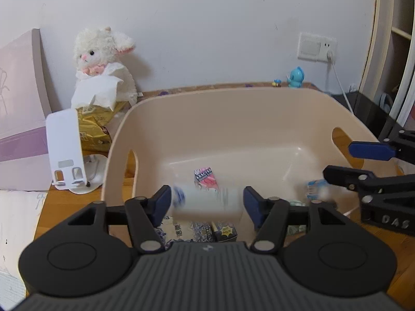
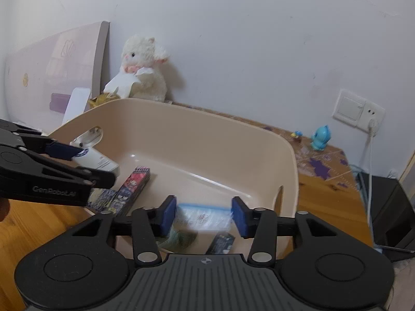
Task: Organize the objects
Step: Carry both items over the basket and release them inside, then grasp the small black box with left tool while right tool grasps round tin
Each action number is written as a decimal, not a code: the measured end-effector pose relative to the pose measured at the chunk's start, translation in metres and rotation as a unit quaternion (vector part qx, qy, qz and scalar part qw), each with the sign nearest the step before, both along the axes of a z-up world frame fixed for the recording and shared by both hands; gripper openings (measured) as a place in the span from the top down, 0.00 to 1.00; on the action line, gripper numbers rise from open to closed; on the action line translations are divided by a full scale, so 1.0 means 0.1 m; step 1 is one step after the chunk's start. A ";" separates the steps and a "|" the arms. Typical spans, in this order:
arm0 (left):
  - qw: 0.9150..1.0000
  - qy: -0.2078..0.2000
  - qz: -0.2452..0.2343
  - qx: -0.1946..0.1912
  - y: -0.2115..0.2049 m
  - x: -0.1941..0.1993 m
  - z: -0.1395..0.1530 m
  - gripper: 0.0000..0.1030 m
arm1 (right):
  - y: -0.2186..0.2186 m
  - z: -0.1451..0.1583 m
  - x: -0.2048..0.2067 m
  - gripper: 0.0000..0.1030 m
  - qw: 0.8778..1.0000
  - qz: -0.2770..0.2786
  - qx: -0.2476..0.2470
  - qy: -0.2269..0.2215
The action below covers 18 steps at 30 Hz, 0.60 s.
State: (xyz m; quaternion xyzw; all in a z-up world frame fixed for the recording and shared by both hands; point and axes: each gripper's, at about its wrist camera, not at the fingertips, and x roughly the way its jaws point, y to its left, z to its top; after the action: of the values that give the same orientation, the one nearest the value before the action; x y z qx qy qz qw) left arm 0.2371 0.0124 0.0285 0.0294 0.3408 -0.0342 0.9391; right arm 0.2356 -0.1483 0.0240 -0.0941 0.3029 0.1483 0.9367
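Note:
A beige plastic basket (image 1: 233, 119) with handle holes stands on the wooden table; it also shows in the right wrist view (image 2: 207, 140). My left gripper (image 1: 207, 202) is open over the basket's near side; a blurred white bottle with blue print (image 1: 207, 199) is between its pads, apparently falling. My right gripper (image 2: 203, 217) is open over the basket, with a blurred clear blue-edged packet (image 2: 205, 216) between its pads. Inside lie a pink card box (image 1: 206, 178), printed packets (image 1: 192, 230) and a long dark box (image 2: 135, 184).
A white plush rabbit (image 1: 103, 57) and a yellow tissue pack (image 1: 96, 124) sit at the back left, beside a white phone stand (image 1: 66, 150). A blue toy figure (image 1: 294, 77) stands by the wall socket (image 1: 316, 46). A black box (image 2: 389, 212) sits at right.

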 end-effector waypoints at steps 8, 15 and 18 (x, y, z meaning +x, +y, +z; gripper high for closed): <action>0.999 -0.045 0.008 -0.025 0.07 -0.37 0.26 0.15 | -0.25 0.30 -0.31 0.10 0.999 -0.012 0.020 -0.043; 0.999 -0.042 0.011 -0.019 0.10 -0.72 0.31 0.11 | -0.45 0.38 -0.69 0.00 0.999 -0.007 0.019 -0.040; 0.999 -0.026 0.007 -0.022 0.12 -0.84 0.24 0.08 | -0.50 0.33 -0.81 0.00 1.000 -0.002 0.011 -0.023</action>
State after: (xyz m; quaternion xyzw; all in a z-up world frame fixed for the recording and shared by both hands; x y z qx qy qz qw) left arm 0.1534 0.0246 0.0524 0.0067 0.3155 -0.0343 0.9483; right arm 0.1545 -0.1980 0.0567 -0.0867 0.2793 0.1476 0.9448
